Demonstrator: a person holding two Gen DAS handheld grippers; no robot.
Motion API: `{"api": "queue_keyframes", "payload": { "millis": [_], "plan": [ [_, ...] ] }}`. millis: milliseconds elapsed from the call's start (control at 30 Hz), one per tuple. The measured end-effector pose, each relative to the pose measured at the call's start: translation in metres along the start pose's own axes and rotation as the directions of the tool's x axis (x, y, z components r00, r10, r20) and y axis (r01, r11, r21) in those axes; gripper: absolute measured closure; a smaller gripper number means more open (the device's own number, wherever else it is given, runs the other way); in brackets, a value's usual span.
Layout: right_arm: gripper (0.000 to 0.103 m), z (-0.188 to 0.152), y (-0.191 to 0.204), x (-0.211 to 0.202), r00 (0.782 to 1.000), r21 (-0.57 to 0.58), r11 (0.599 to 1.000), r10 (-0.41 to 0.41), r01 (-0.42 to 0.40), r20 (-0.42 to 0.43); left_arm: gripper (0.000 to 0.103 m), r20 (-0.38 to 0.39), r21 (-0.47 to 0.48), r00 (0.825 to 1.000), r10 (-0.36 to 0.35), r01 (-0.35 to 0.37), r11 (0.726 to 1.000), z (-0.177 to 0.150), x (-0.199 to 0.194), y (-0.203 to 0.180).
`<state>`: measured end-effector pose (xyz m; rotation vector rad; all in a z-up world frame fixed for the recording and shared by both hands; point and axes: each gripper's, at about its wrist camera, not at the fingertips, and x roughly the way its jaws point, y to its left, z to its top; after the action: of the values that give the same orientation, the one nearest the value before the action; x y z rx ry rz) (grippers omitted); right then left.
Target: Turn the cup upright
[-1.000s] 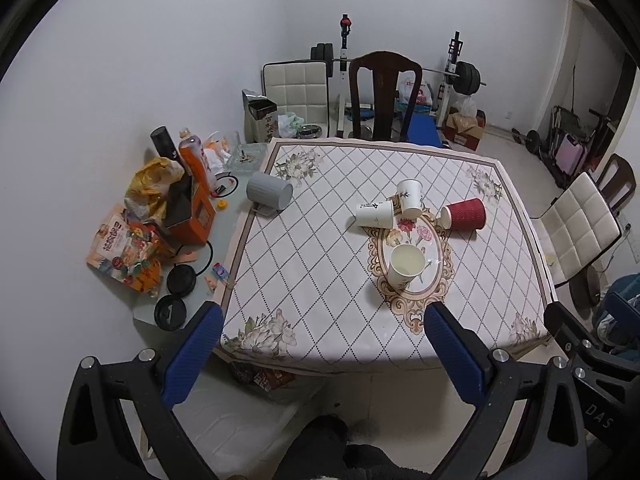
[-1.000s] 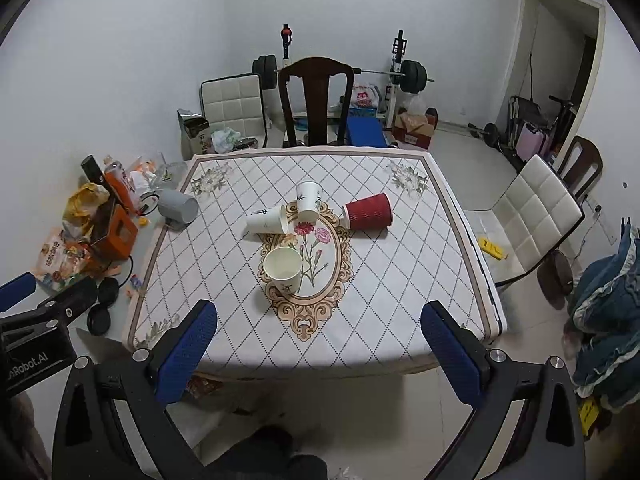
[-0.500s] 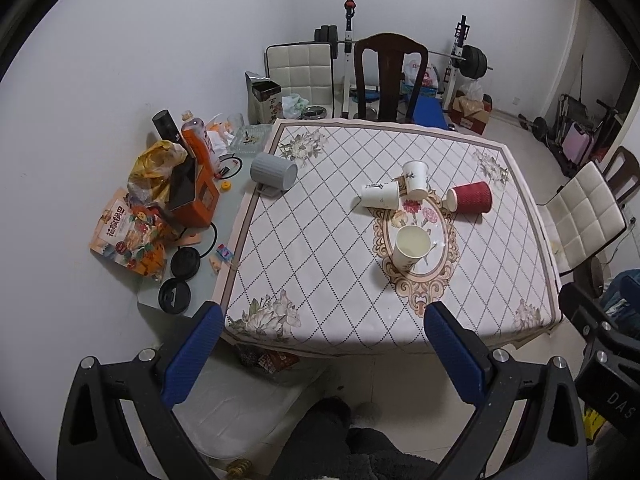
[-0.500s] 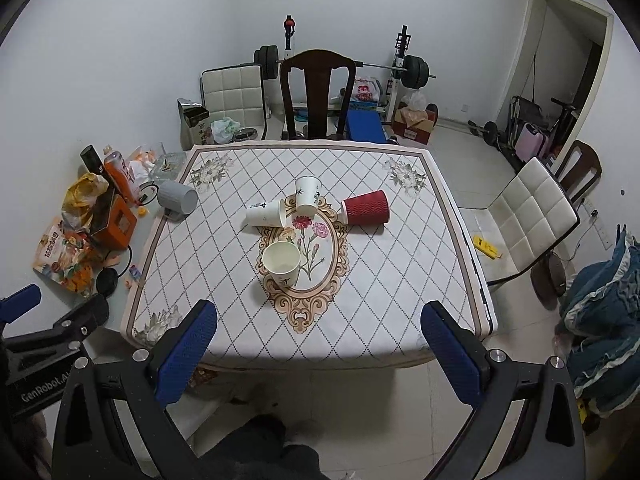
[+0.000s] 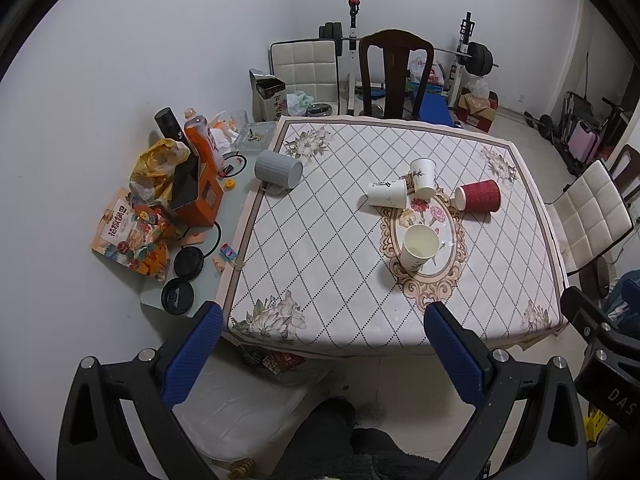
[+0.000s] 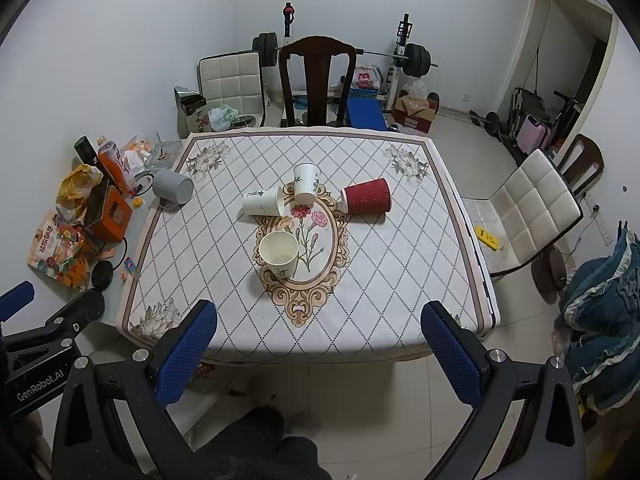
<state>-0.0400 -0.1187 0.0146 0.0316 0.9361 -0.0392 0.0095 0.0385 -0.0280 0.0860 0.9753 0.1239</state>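
Observation:
On the patterned table [image 6: 400,280] a red ribbed cup [image 6: 366,196] [image 5: 478,196] lies on its side. A white paper cup [image 6: 262,202] [image 5: 386,193] lies on its side beside an upside-down white cup [image 6: 305,183] [image 5: 423,177]. A cream cup [image 6: 279,252] [image 5: 419,246] stands upright near the middle. A grey cup [image 6: 173,189] [image 5: 279,169] lies on its side at the table's left edge. My left gripper [image 5: 324,350] and right gripper [image 6: 320,346] are open and empty, well short of the table's near edge.
A side surface left of the table holds an orange box [image 5: 198,196], snack bags [image 5: 132,236], bottles and black lids [image 5: 178,298]. A dark wooden chair [image 6: 316,80] stands behind the table, a white padded chair [image 6: 532,208] to its right. Weights and a barbell rack stand by the back wall.
Both grippers have pulled back and risen a little, so the table looks smaller and farther. The cups have not moved. Both grippers stay open.

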Motion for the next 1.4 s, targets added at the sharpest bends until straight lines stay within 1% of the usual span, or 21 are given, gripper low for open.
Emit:
{"api": "queue_keyframes", "payload": {
  "millis": [700,1033,1400],
  "plan": [
    [0.0,0.001,0.007,0.007,1.0,-0.009,1.0,0.007,-0.007,-0.009,0.0,0.0,-0.002,1.0,0.0,0.0,1.0,0.004,0.001,0.001],
    [0.0,0.003,0.007,0.007,1.0,-0.007,1.0,0.009,-0.009,-0.009,0.0,0.011,0.005,1.0,0.0,0.0,1.0,0.016,0.004,-0.001],
    [0.0,0.002,0.01,0.01,1.0,-0.006,1.0,0.01,-0.01,-0.015,0.0,0.01,0.005,1.0,0.0,0.0,1.0,0.015,0.003,-0.001]
  ]
}}
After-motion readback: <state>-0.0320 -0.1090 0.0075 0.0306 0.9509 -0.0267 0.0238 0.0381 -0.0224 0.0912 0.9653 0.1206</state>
